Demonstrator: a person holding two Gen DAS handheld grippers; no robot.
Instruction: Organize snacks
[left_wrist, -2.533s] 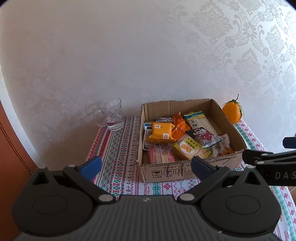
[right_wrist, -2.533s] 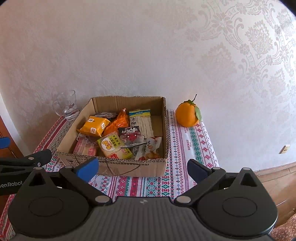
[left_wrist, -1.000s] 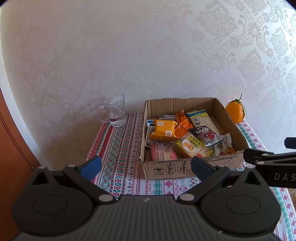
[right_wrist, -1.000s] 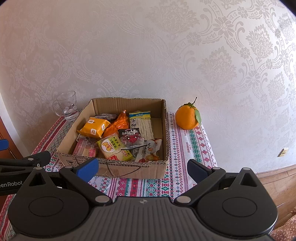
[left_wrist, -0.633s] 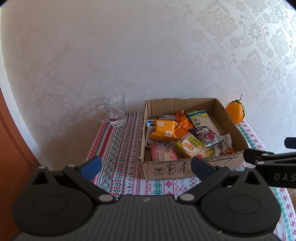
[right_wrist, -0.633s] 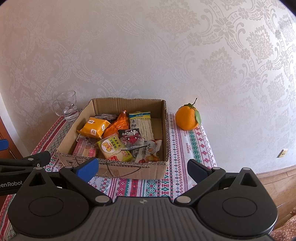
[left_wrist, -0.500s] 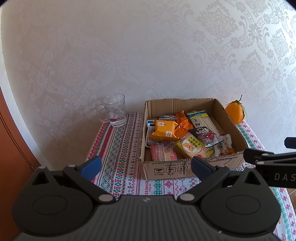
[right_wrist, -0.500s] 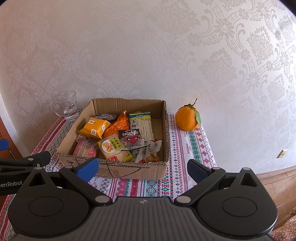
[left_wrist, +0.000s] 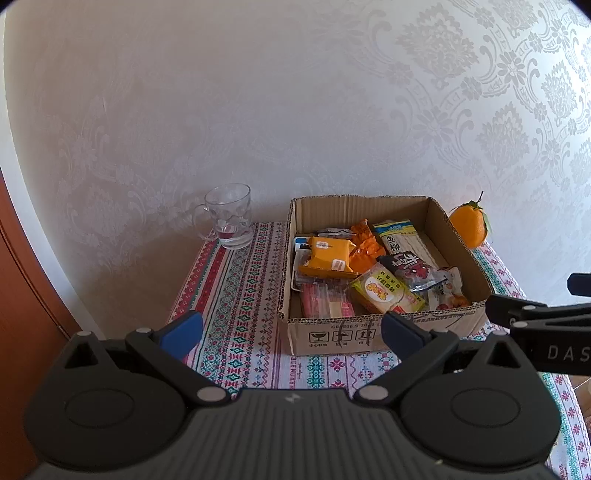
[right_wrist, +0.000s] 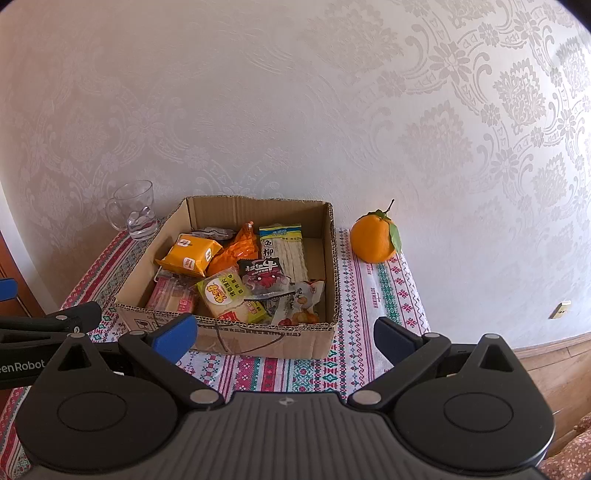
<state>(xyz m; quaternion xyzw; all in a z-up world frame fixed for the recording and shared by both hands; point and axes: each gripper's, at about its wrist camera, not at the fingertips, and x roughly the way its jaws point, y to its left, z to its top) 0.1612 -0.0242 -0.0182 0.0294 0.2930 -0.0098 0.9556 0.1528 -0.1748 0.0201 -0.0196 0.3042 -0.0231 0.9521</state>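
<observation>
Both claws hang back from the desk (right_wrist: 384, 291), short of the cardboard box (right_wrist: 266, 341). Left claw (left_wrist: 291, 330): jaws wide apart, nothing between them. Right claw (right_wrist: 284, 338): same, wide apart and empty.

Against the pictures from a couple of seconds back, the view has drawn off and up a little; the box sits smaller in frame and more wall shows. In the last second almost nothing shifts. Contents of the box lie as they did.

Snacks all inside the box: orange packet (right_wrist: 192, 254) at the left rear, crinkled orange wrapper (right_wrist: 236, 253) beside it, long striped pack (right_wrist: 284, 251) toward the right rear, yellow pack (right_wrist: 231, 295) at the front, dark red pouch (right_wrist: 264, 275) overlapping it, pink wafer pack (right_wrist: 171, 295) at front left.

Outside the box: glass mug (right_wrist: 135, 210) at left, orange fruit (right_wrist: 373, 240) at right, both on the patterned cloth.

Judgement: nothing loose remains on the desk; the retreat with empty claws reads as the sorting being finished, or nearly so.
</observation>
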